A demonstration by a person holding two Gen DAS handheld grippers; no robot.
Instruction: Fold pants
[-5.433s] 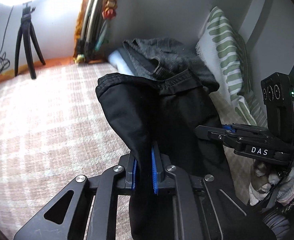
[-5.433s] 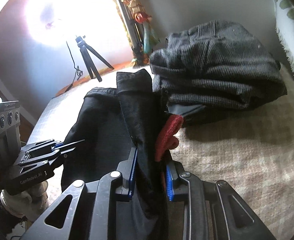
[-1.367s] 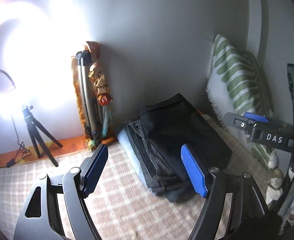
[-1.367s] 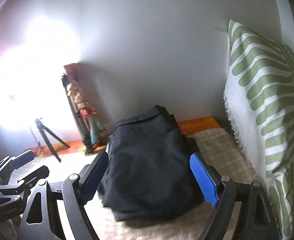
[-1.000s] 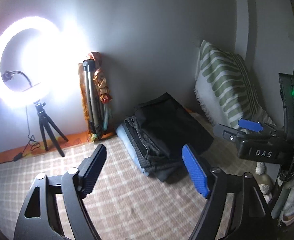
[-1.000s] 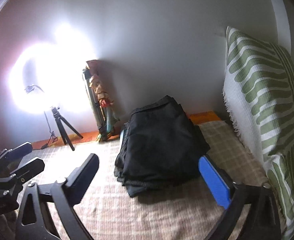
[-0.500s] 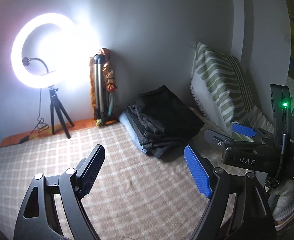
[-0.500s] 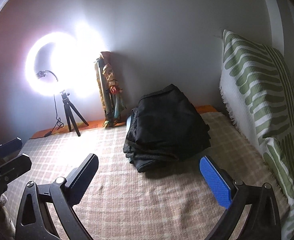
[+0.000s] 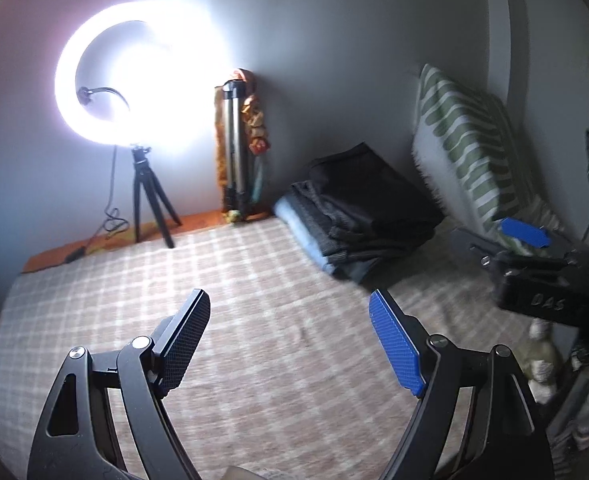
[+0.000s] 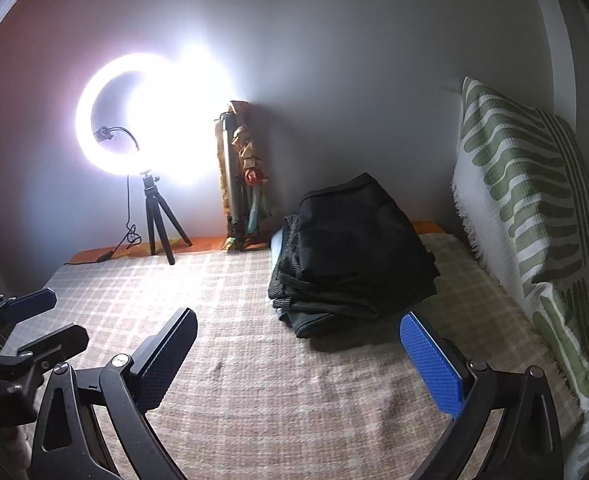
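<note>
Folded black pants point(image 10: 358, 236) lie on top of a stack of folded dark and grey clothes point(image 9: 358, 216) at the far right of the checked bedspread, by the wall. My left gripper point(image 9: 290, 336) hangs open over the bare spread well short of the stack, with nothing between its fingers. My right gripper point(image 10: 298, 352) is open too, just in front of the stack and holding nothing. Each gripper shows in the other's view: the right gripper point(image 9: 510, 240) at the right edge, the left gripper point(image 10: 30, 320) at the left edge.
A lit ring light on a small tripod point(image 10: 154, 216) stands at the back left. A folded tripod with a garland point(image 10: 238, 184) leans on the wall beside the stack. A green-striped pillow point(image 10: 526, 200) rests against the right wall. The checked bedspread point(image 9: 254, 304) spreads out below both grippers.
Both grippers have drawn back from the stack and sunk a little, staying open. The stack now looks smaller and farther away, and more of the bedspread and the ring light shows.
</note>
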